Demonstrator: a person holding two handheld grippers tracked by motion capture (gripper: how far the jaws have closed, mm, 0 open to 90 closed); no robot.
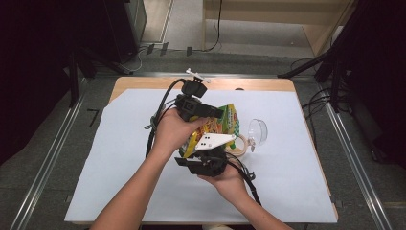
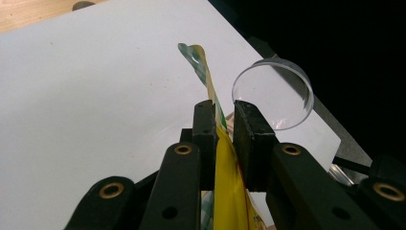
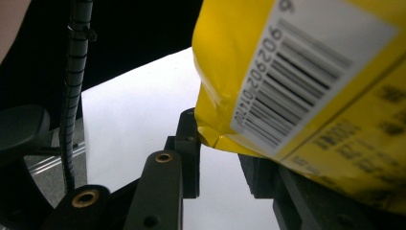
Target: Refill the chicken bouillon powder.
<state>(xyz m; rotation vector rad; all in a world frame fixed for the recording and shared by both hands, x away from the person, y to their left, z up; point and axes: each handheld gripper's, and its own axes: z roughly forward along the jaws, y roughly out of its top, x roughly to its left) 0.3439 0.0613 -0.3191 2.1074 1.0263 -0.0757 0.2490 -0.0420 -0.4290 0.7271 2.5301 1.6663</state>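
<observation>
A yellow and green snack bag [image 1: 225, 122] is held up over the white paper between both hands. My left gripper [image 1: 216, 113] comes in from the left, and in the left gripper view my left gripper [image 2: 225, 120] is shut on the bag's [image 2: 229, 191] thin edge, which stands upright between the pads. My right gripper [image 1: 210, 152] sits below the bag, under its white plate [image 1: 214, 140]. In the right gripper view the bag's barcode side [image 3: 306, 81] hangs over the right jaw. Its corner touches the left jaw, and my right gripper's [image 3: 220, 165] jaws stand apart with paper showing between them.
A clear round plastic cup [image 1: 258, 132] lies on its side just right of the bag, also close ahead in the left gripper view [image 2: 274, 93]. A tape roll [image 1: 241, 143] lies beside it. White paper [image 1: 119, 158] covers the wooden table [image 1: 143, 82].
</observation>
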